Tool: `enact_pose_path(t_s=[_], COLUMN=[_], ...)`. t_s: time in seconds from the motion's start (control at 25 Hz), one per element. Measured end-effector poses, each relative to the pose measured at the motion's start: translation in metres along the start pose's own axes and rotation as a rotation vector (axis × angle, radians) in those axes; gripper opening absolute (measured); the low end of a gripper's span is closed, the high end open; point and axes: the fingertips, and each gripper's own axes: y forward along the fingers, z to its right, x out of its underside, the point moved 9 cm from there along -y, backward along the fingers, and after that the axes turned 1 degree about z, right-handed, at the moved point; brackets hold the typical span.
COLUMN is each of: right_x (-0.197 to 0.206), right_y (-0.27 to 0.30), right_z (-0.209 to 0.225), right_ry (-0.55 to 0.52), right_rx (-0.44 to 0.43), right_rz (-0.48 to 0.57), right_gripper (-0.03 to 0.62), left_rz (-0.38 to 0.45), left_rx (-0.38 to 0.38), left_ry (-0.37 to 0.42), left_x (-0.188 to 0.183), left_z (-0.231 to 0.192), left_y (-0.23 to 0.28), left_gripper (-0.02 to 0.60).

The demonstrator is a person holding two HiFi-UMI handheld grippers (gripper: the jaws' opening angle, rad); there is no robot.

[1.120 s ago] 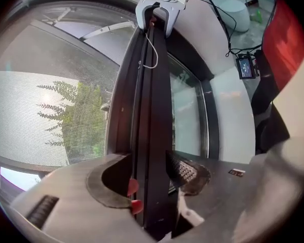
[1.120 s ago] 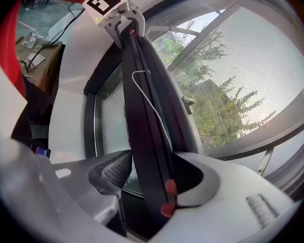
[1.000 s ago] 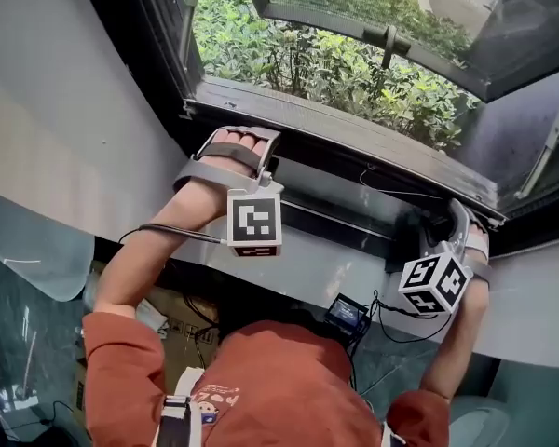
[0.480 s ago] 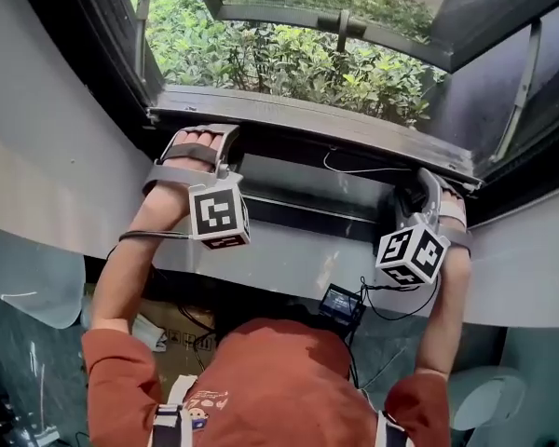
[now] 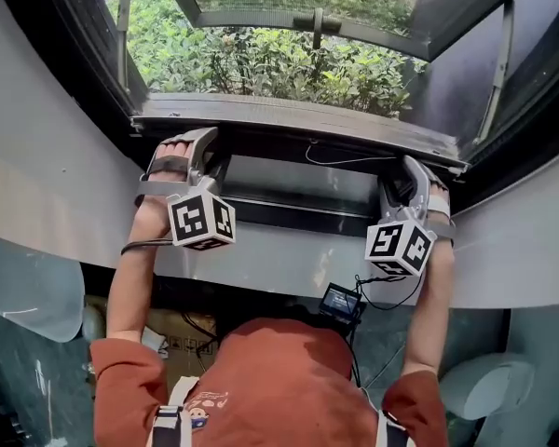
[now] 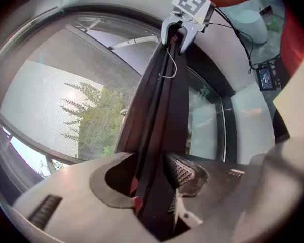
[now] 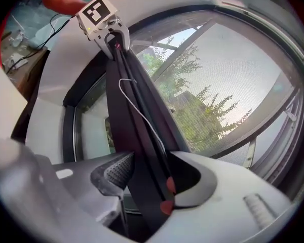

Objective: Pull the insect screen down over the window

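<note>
change: both jaw sets narrowing from wide | left gripper [image 6: 152, 181]: clamping long dark insect-screen pull bar [image 6: 159, 135] | right gripper [image 7: 142, 178]: jaws opening slightly, bar between them, pads touching | bar: spanning window's near edge, grey mesh [image 6: 45, 100] beyond | grip looking ready for pulling

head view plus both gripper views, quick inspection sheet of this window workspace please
surface: pale ledge below the window, bare where visible
job's things: insect screen's dark pull bar spans both grippers; mesh behind it
clutter: small screened device and what looks like a cardboard box under the ledge
grippers: left gripper clamped on the pull bar; right gripper has the bar between its pads, jaws opening slightly
cables: thin white cord on the bar; black cable at the left arm
surroundings: green shrubs outside; open sash above them
</note>
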Motion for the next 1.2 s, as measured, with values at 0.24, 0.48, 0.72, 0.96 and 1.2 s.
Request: enact_pose_path(t_s=[0.24, 0.48, 0.72, 0.96, 1.2], right_x=[0.005, 0.0, 0.001, -0.001, 0.001], right_y=[-0.021, -0.046, -0.066, -0.081, -0.089], right_z=[0.0, -0.004, -0.022, -0.048, -0.078], right_ry=[0.143, 0.354, 0.567, 0.763, 0.834], right_rx=[0.05, 0.061, 0.1, 0.144, 0.185], right_rz=[0.072, 0.191, 0.355, 0.472, 0.5], right_gripper=[0.23, 0.23, 0.229, 0.227, 0.227], left_rz=[0.109, 0.223, 0.35, 0.384, 0.385], left_rx=[-0.101, -0.165, -0.18, -0.182, -0.233], left_ry=[-0.158, -0.418, -0.72, -0.947, -1.146], left_x=[-0.002, -0.008, -0.014, -0.014, -0.014], left_z=[0.012, 0.029, 0.056, 0.077, 0.104], left_y=[-0.015, -0.036, -0.053, -0.063, -0.083], left_gripper=[0.173, 0.173, 0.173, 0.173, 0.173])
